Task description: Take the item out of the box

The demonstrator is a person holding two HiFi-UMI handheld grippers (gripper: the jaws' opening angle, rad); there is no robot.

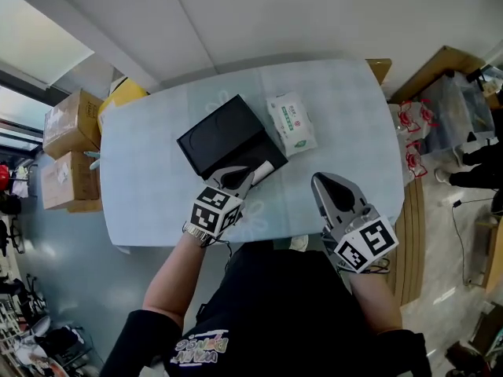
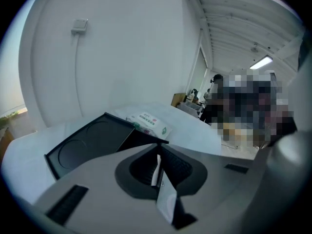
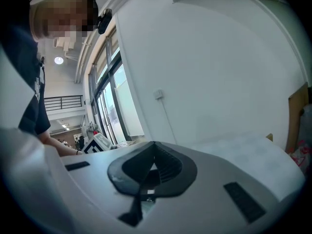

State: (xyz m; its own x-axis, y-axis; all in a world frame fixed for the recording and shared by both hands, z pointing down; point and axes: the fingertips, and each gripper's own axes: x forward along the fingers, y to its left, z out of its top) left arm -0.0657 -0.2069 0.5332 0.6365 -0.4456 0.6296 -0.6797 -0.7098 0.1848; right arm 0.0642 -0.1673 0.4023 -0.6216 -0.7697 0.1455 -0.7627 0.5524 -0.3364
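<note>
Gripping a thin white card (image 2: 165,199) between jaws that are all but together, the left tool (image 1: 250,176) sits at the near corner of the black box (image 1: 222,136). The card pokes out toward the right of that corner, just above the tabletop (image 1: 346,108). Whether it touches the box rim cannot be told from the head view, since the tool body covers its held end.

The box lies slantwise, well in from every tabletop edge. A round dent shows on its flat face in the left gripper view (image 2: 87,143). Whether anything else lies inside is hard to make out.

Just beyond the box's right corner lies a pack of wipes (image 1: 291,122), close to it but apart; its print is too small to read.

To the right of the box, near the front edge, the right tool (image 1: 317,181) hovers with its jaws closed together on nothing. Bare tabletop spreads around it and past the wipes to the rounded right edge.

Left of the box, off the tabletop, cardboard cartons (image 1: 69,151) are stacked on the floor, cut off by the frame. The right gripper view (image 3: 155,145) misses the box and shows mostly wall and windows.
</note>
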